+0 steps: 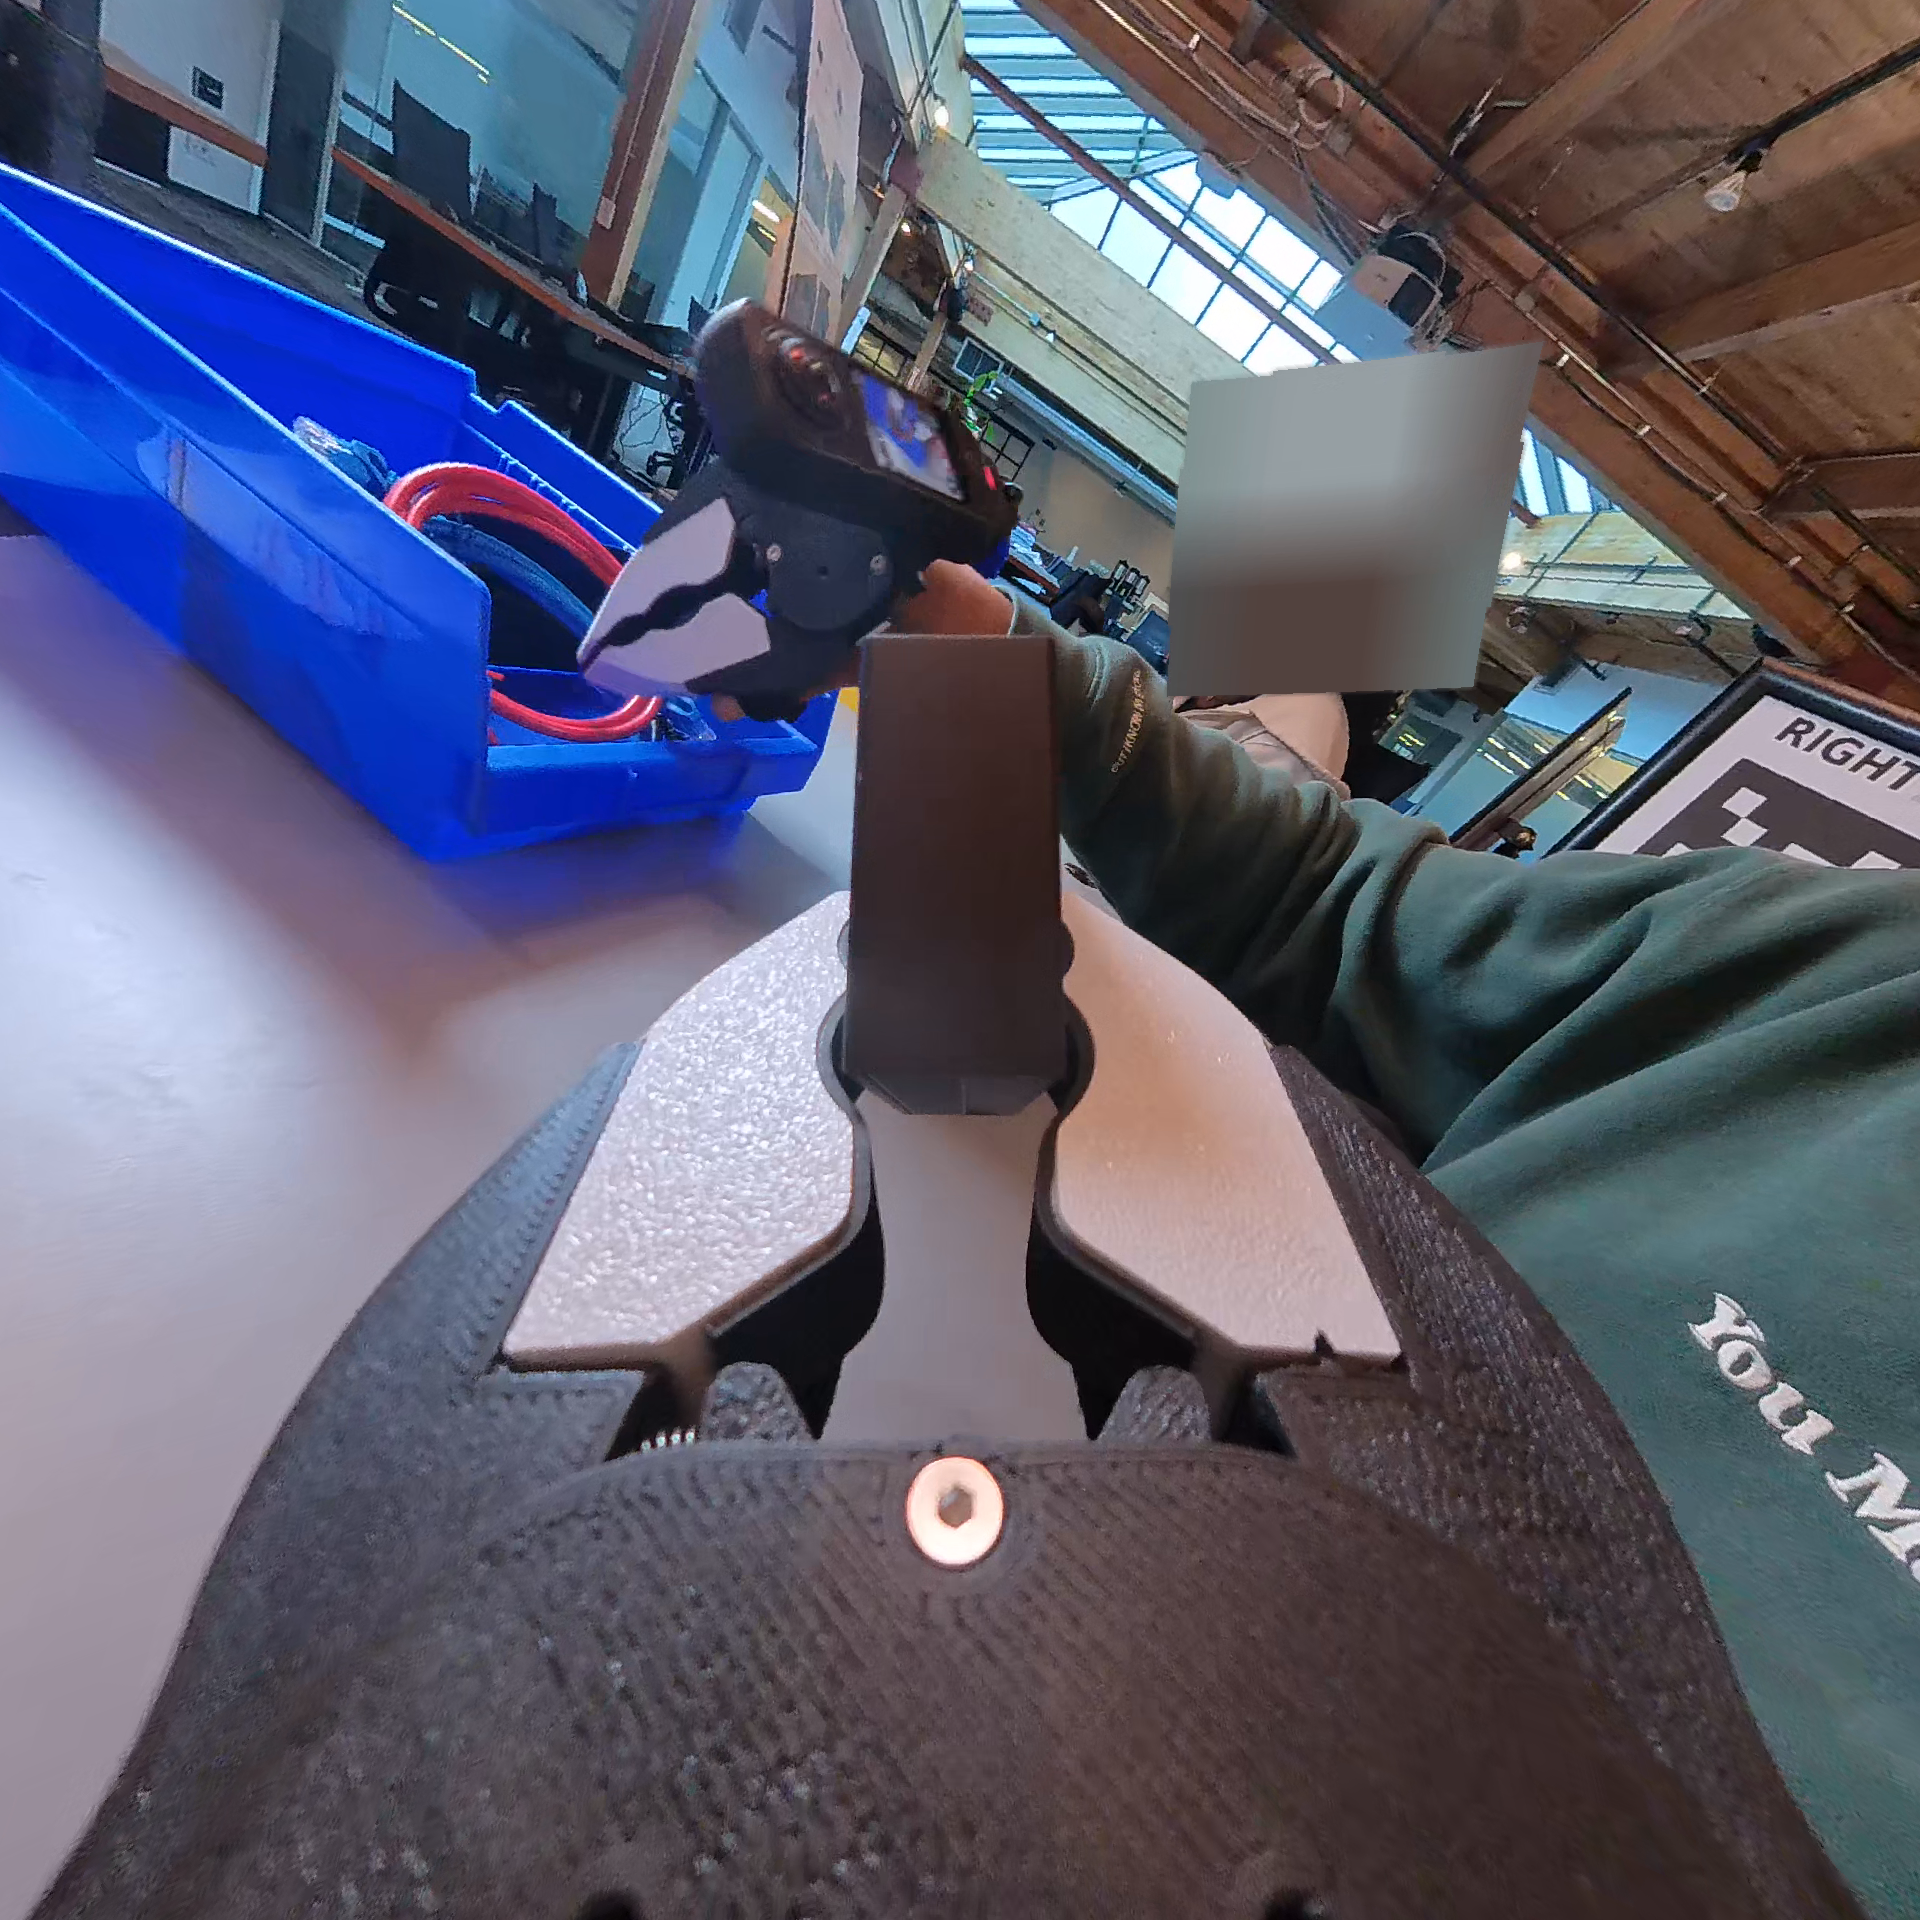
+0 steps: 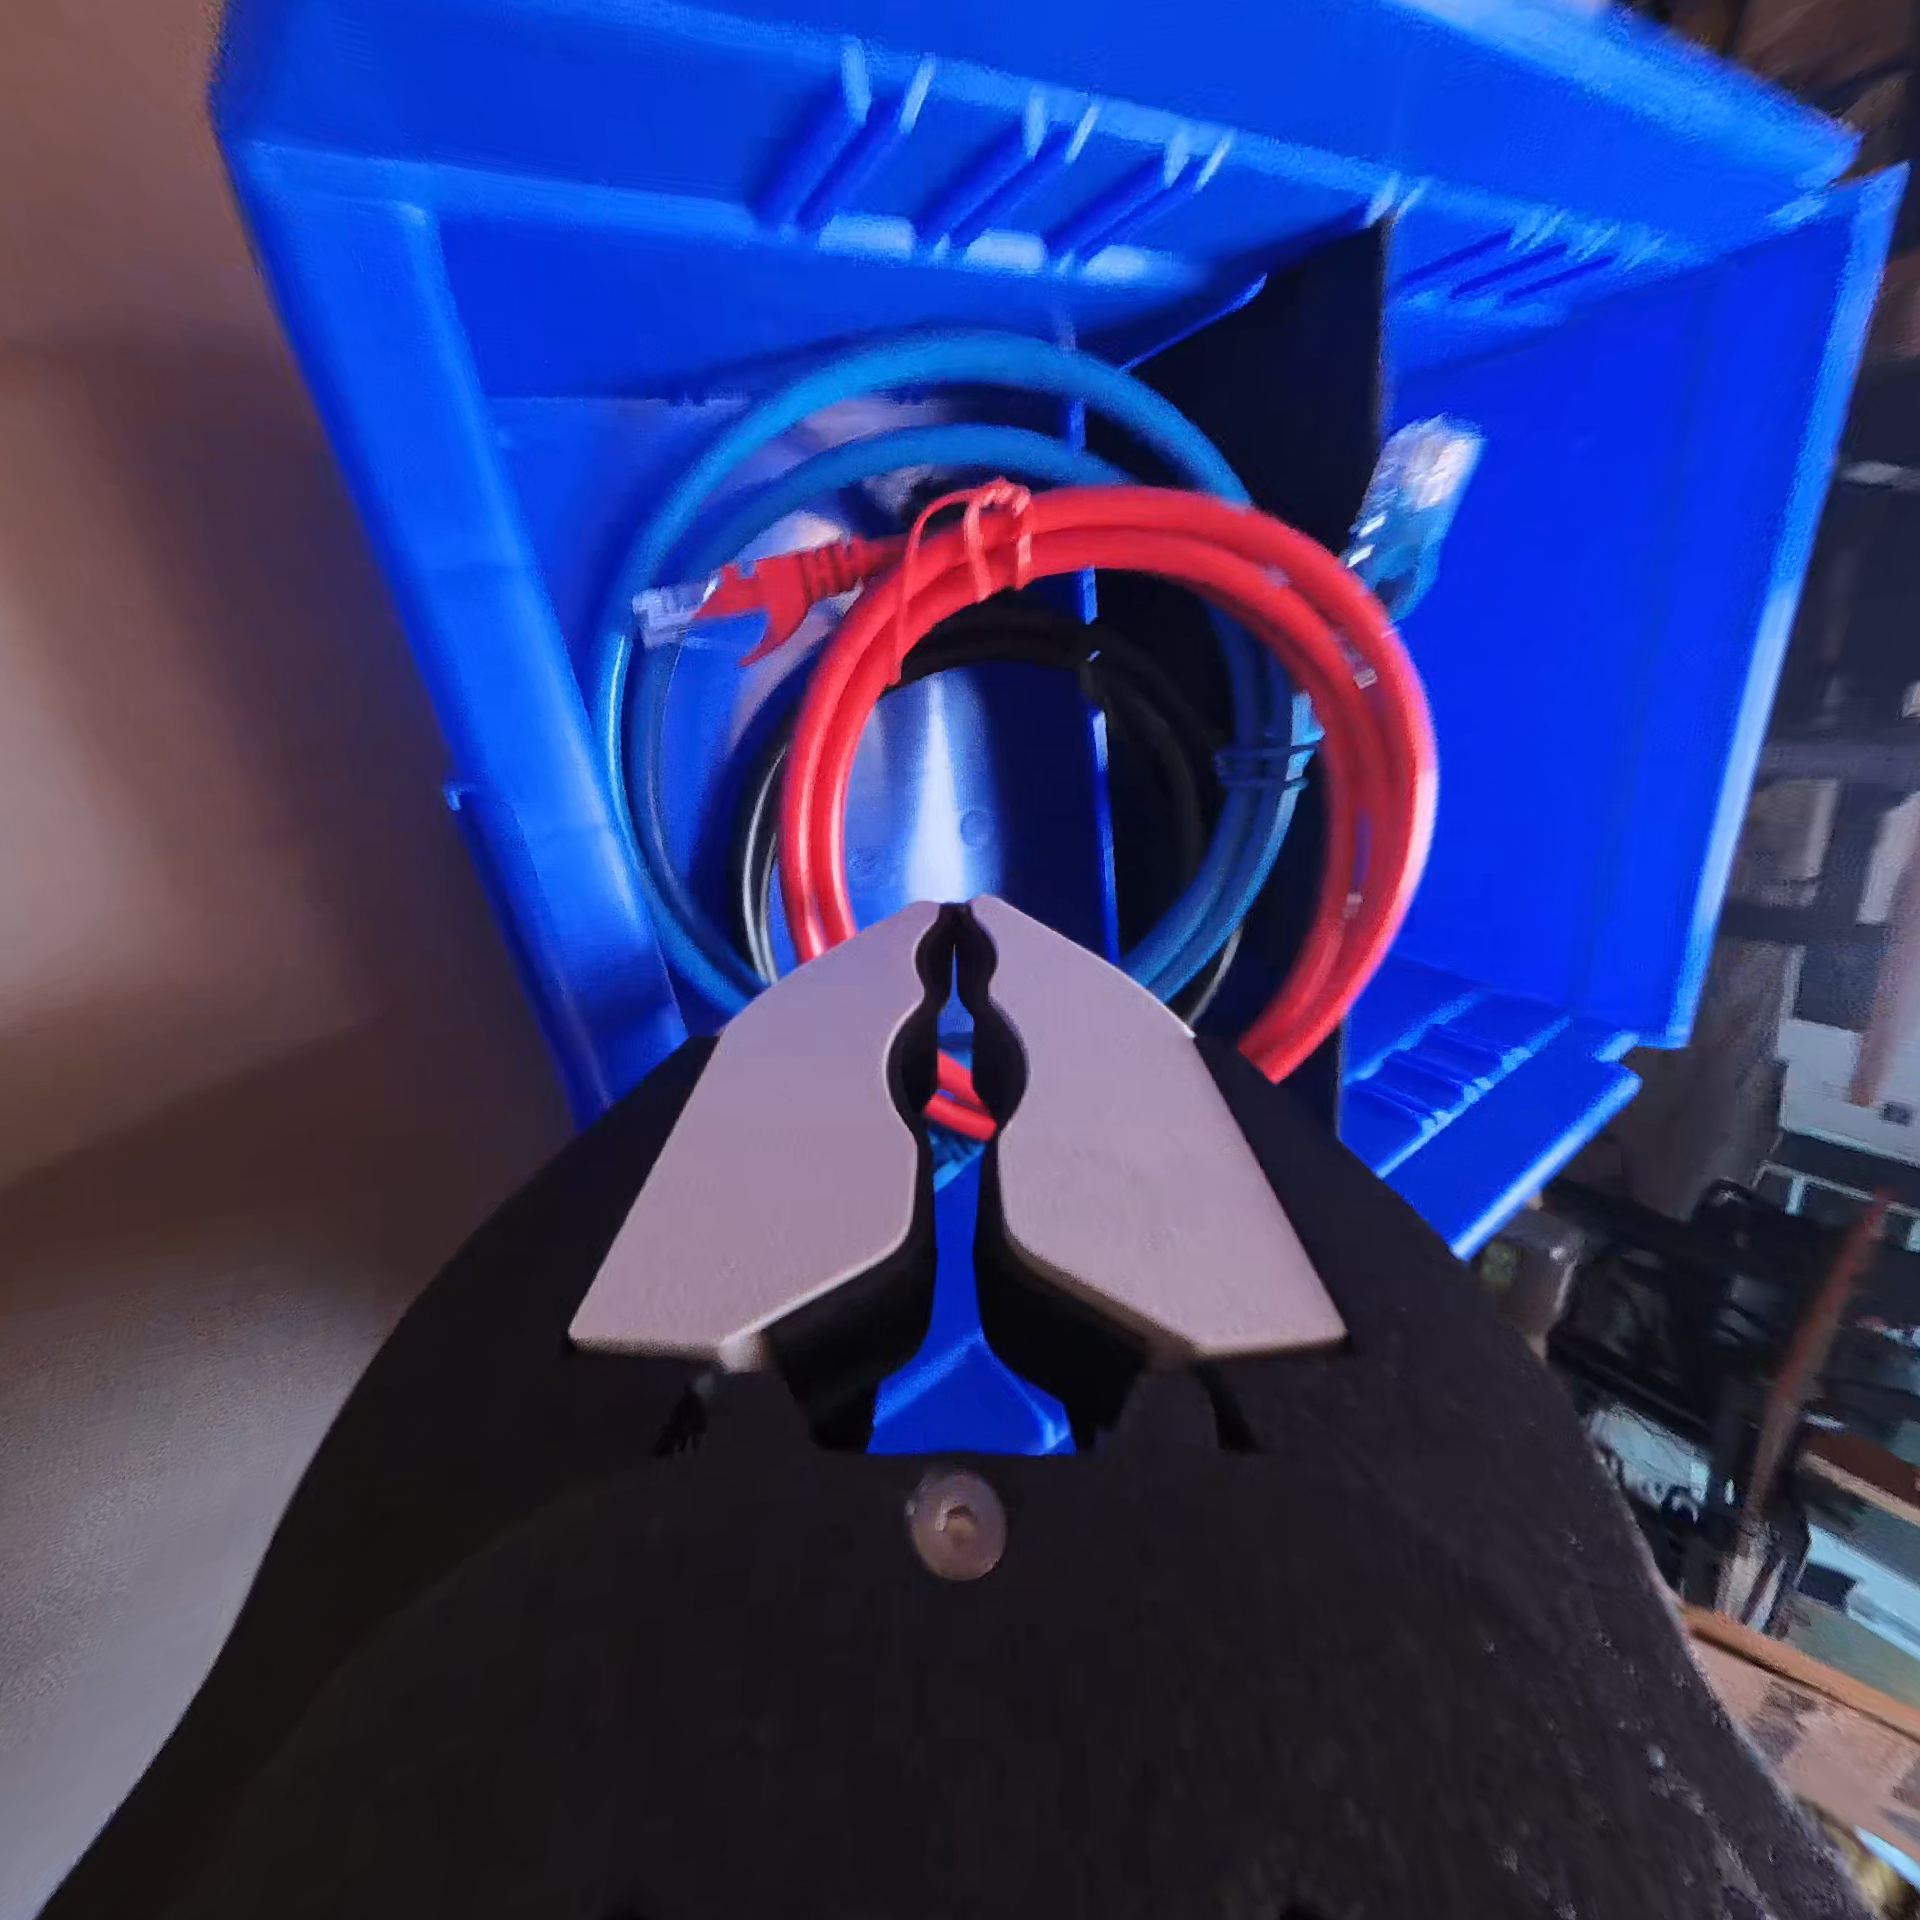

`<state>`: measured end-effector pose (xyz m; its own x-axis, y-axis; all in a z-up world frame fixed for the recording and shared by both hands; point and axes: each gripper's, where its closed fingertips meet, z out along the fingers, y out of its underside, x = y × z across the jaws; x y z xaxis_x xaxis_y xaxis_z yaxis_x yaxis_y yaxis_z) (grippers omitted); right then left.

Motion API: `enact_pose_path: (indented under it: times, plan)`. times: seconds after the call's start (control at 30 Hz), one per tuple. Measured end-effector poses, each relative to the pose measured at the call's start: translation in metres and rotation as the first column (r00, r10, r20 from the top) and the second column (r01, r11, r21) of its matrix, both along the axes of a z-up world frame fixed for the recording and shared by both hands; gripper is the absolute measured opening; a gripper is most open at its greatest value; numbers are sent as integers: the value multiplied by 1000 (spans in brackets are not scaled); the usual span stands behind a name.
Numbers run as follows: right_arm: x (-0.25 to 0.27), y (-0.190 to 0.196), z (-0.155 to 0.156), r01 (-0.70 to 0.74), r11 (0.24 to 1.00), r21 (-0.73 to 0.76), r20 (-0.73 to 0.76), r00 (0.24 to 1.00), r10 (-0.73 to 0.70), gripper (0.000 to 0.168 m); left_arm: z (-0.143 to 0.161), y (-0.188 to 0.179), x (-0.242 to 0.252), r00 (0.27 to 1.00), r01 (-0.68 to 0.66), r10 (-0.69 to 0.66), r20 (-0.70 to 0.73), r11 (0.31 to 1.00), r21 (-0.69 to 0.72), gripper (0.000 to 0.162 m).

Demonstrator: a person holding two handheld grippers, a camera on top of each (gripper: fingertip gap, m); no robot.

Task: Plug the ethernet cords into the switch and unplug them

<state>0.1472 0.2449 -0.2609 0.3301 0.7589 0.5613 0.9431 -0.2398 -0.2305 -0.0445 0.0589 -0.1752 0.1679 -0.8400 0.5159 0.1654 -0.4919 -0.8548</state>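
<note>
In the left wrist view my left gripper [image 1: 956,966] is shut on a dark rectangular box, the switch [image 1: 951,852], which stands up between the grey pads [image 1: 717,1174] above the grey table. My right gripper [image 1: 665,634] shows farther off, shut, over a blue bin [image 1: 260,540]. In the right wrist view the right gripper [image 2: 961,916] is shut and empty, pointing down into the blue bin [image 2: 1538,644]. A coiled red ethernet cord [image 2: 1351,665] lies just below its tips. A coiled blue cord [image 2: 935,364] and a black cord [image 2: 1153,727] lie under the red one.
The bin stands on the grey table [image 1: 208,1039] at the left. A person's green sleeve [image 1: 1558,1039] fills the right side of the left wrist view. A framed board with a black-and-white marker [image 1: 1808,800] stands at the far right. Some 30 cm of space lies between my two pairs of fingers.
</note>
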Motion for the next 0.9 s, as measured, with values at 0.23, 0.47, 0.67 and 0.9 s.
enact_pose_path:
  times: [0.23, 0.47, 0.67, 0.9]
  plan:
    - [-136, -133, 86, -500, 861, -89, -763, 590, 264, 42, -3, -5, 7, 999, 26, -26, -19, 1000, 14, 30]
    - [-182, -205, 64, -619, 784, -51, -682, 595, 426, 52, -6, -25, 21, 989, 141, -140, -46, 990, 23, 30]
    - [-182, -219, 86, -658, 742, -131, -922, 355, 152, 31, 14, -35, 20, 982, 179, -183, 46, 981, 77, 30]
    - [-161, -202, 138, -476, 875, 81, -978, -209, -23, 28, 22, -41, 34, 971, 181, -190, 144, 981, 73, 44]
